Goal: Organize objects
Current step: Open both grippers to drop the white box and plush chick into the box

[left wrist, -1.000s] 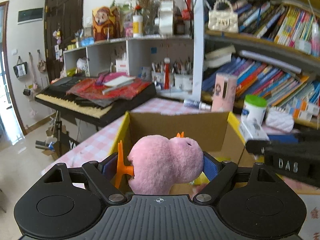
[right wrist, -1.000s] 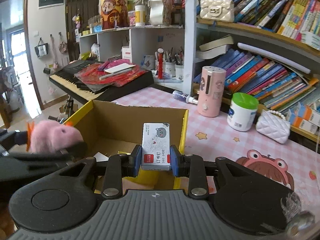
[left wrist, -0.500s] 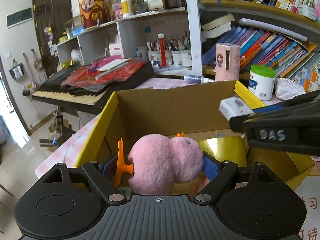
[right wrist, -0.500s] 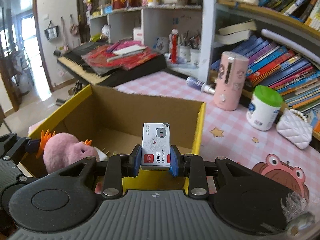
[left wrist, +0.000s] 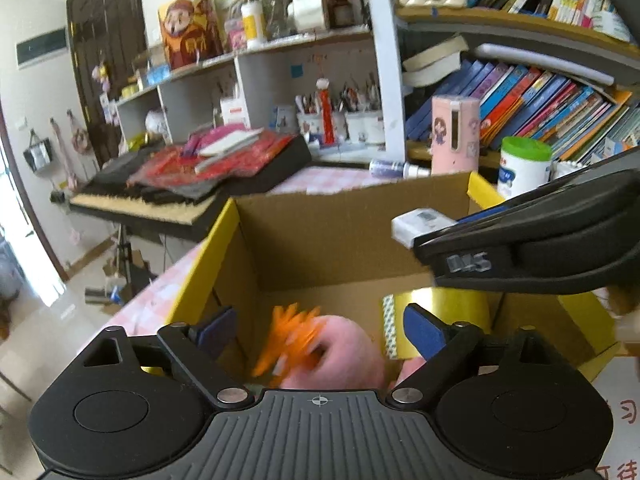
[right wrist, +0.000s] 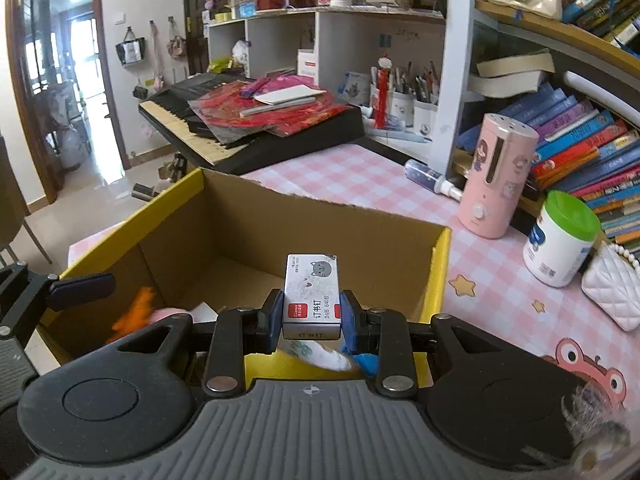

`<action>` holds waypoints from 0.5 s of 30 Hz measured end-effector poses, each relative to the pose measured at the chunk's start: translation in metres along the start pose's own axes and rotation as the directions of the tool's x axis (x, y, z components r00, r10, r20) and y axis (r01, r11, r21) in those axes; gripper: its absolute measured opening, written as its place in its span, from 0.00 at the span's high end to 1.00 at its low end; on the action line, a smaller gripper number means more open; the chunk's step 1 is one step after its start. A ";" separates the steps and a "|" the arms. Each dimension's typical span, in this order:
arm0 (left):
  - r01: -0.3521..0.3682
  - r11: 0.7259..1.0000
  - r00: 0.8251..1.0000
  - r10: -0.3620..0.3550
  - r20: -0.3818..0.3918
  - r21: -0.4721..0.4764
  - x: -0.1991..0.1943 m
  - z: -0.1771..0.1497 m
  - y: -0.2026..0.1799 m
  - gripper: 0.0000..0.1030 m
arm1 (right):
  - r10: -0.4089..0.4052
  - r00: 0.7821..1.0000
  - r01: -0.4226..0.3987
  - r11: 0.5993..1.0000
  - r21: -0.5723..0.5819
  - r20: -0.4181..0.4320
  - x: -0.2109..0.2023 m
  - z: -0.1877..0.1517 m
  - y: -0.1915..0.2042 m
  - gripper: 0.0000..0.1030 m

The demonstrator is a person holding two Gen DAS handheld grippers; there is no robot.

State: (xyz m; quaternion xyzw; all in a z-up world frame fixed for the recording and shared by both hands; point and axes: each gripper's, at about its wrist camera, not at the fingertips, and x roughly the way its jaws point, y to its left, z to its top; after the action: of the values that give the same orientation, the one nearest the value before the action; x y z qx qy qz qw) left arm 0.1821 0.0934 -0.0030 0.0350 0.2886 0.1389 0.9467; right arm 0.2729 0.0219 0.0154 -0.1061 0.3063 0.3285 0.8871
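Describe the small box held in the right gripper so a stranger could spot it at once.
Find the open cardboard box with yellow flaps on the pink checked table. Above its near edge, the right gripper pinches a small staple box: the only white carton there with a grey cat face and red label.

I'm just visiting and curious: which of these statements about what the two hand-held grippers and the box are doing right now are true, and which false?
1. The right hand-held gripper clamps a small staples box. True.
2. The pink plush toy is squeezed tight by the left hand-held gripper. False: its jaws are opening, pads clear of the toy.
3. The cardboard box is closed. False: open-topped.
4. A green-lidded jar stands outside the cardboard box. True.
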 end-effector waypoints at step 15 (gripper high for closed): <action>-0.045 0.998 0.999 0.045 -0.015 -0.044 -0.011 -0.007 0.004 0.07 | 0.084 0.991 -0.099 0.984 -0.147 -0.103 0.033 0.009 0.023 0.73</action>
State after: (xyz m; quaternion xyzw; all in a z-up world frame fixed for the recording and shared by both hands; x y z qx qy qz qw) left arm 0.1682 0.0943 -0.0027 0.0196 0.2913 0.1667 0.9418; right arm 0.2816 0.0602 0.0028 -0.1749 0.3273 0.3858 0.8447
